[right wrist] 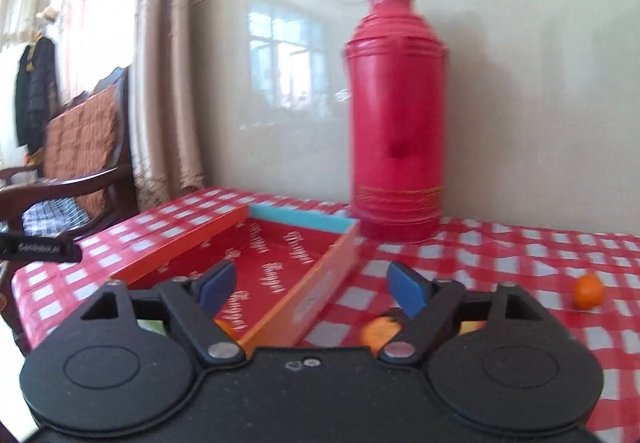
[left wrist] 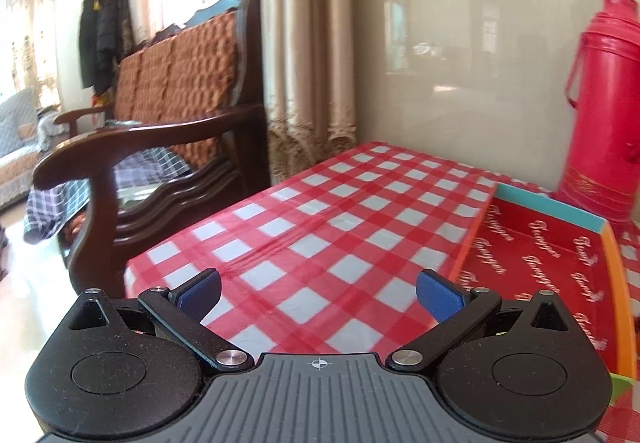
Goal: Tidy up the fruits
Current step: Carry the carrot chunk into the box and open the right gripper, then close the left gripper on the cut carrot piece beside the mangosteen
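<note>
Both tongs spread wide, nothing gripped.

Left tongs (left wrist: 318, 293): blue pads (left wrist: 200, 295) well apart, gap bare, body level and low, pointing forward. Right tongs (right wrist: 310, 285): pads (right wrist: 406, 289) equally splayed, linkage arms angled outward, nothing between them, also held low and level. Part of the left unit's black body shows at the left edge of the right wrist view.
</note>
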`<act>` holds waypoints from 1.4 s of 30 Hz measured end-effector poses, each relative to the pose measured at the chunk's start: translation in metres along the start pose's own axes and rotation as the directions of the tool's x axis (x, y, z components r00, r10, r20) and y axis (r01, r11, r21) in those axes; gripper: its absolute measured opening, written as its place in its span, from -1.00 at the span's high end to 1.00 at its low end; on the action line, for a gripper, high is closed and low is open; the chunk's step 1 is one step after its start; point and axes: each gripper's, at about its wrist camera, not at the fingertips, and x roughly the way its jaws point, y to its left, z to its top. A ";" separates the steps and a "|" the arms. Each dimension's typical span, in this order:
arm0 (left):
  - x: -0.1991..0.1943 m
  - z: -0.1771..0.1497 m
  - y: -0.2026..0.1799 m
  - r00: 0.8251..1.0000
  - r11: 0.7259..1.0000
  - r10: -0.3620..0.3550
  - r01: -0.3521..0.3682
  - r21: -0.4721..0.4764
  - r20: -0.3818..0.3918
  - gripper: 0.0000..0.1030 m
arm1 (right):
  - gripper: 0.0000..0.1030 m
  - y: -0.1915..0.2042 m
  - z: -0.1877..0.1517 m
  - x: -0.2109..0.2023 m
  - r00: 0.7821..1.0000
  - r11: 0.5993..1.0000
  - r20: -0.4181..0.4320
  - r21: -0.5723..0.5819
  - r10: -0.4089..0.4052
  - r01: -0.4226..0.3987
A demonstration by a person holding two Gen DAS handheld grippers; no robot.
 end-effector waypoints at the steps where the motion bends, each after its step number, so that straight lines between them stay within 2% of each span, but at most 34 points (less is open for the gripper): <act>1: -0.003 0.000 -0.007 1.000 1.000 -0.024 0.024 0.012 0.005 -0.99 | -0.70 -0.007 0.000 -0.005 0.999 0.999 0.013 0.008 -0.038 0.038; 3: -0.011 -0.001 -0.022 0.997 0.997 -0.070 0.069 0.042 0.023 -0.99 | -0.89 -0.019 0.000 -0.016 0.989 0.990 0.043 0.014 -0.142 0.142; 5: -0.021 -0.002 -0.038 0.992 0.991 -0.118 0.114 0.075 0.045 -0.99 | -0.89 -0.030 -0.001 -0.025 0.966 0.968 0.069 0.016 -0.250 0.249; 8: -0.040 -0.005 -0.065 0.975 0.971 -0.210 0.199 0.133 0.078 -0.99 | -0.89 -0.050 -0.004 -0.037 0.912 0.915 0.072 0.049 -0.403 0.401; 10: -0.052 -0.008 -0.087 0.953 0.947 -0.288 0.268 0.179 0.094 -0.99 | -0.89 -0.064 -0.006 -0.042 0.874 0.874 0.050 0.068 -0.484 0.481; 12: -0.066 -0.014 -0.108 0.928 0.918 -0.354 0.320 0.233 0.118 -0.99 | -0.89 -0.081 -0.009 -0.049 0.856 0.855 0.038 0.088 -0.516 0.512; 17: -0.091 -0.034 -0.167 0.863 0.821 -0.497 0.436 0.368 0.087 -0.99 | -0.89 -0.108 -0.016 -0.071 0.844 0.838 0.042 0.155 -0.534 0.523; 19: -0.094 -0.042 -0.189 0.851 0.791 -0.522 0.458 0.406 0.058 -0.98 | -0.89 -0.113 -0.019 -0.081 0.843 0.835 0.045 0.172 -0.536 0.522; 22: -0.092 -0.050 -0.214 0.851 0.771 -0.525 0.464 0.436 0.024 -0.96 | -0.89 -0.123 -0.024 -0.090 0.848 0.837 0.049 0.194 -0.528 0.511; 24: -0.083 -0.052 -0.224 0.860 0.772 -0.510 0.468 0.430 -0.018 -0.46 | -0.89 -0.125 -0.024 -0.091 0.847 0.837 0.048 0.194 -0.529 0.512; 25: -0.075 -0.053 -0.229 0.867 0.777 -0.496 0.467 0.423 -0.046 -0.39 | -0.89 -0.128 -0.025 -0.093 0.847 0.836 0.045 0.192 -0.530 0.513; 28: -0.060 -0.055 -0.236 0.883 0.799 -0.462 0.453 0.396 -0.078 -0.36 | -0.89 -0.135 -0.027 -0.095 0.850 0.837 0.033 0.203 -0.525 0.509; 31: -0.058 -0.058 -0.242 0.887 0.801 -0.456 0.443 0.403 -0.071 -0.36 | -0.89 -0.139 -0.028 -0.096 0.856 0.839 0.027 0.213 -0.517 0.500; 33: -0.056 -0.060 -0.245 0.890 0.801 -0.449 0.441 0.404 -0.081 -0.10 | -0.89 -0.139 -0.027 -0.097 0.860 0.842 0.025 0.218 -0.510 0.493; 34: -0.054 -0.060 -0.246 0.891 0.803 -0.445 0.441 0.401 -0.090 -0.07 | -0.89 -0.140 -0.027 -0.096 0.862 0.844 0.023 0.220 -0.506 0.489; 37: -0.050 -0.059 -0.244 0.905 0.824 -0.419 0.414 0.386 -0.074 -0.07 | -0.89 -0.140 -0.027 -0.096 0.866 0.847 0.020 0.225 -0.499 0.482; 40: -0.047 -0.058 -0.240 0.908 0.833 -0.412 0.406 0.375 -0.068 -0.07 | -0.89 -0.140 -0.027 -0.094 0.874 0.852 0.015 0.231 -0.486 0.470; 42: -0.045 -0.059 -0.242 0.905 0.823 -0.418 0.413 0.389 -0.076 -0.07 | -0.89 -0.139 -0.027 -0.093 0.879 0.856 0.009 0.233 -0.477 0.462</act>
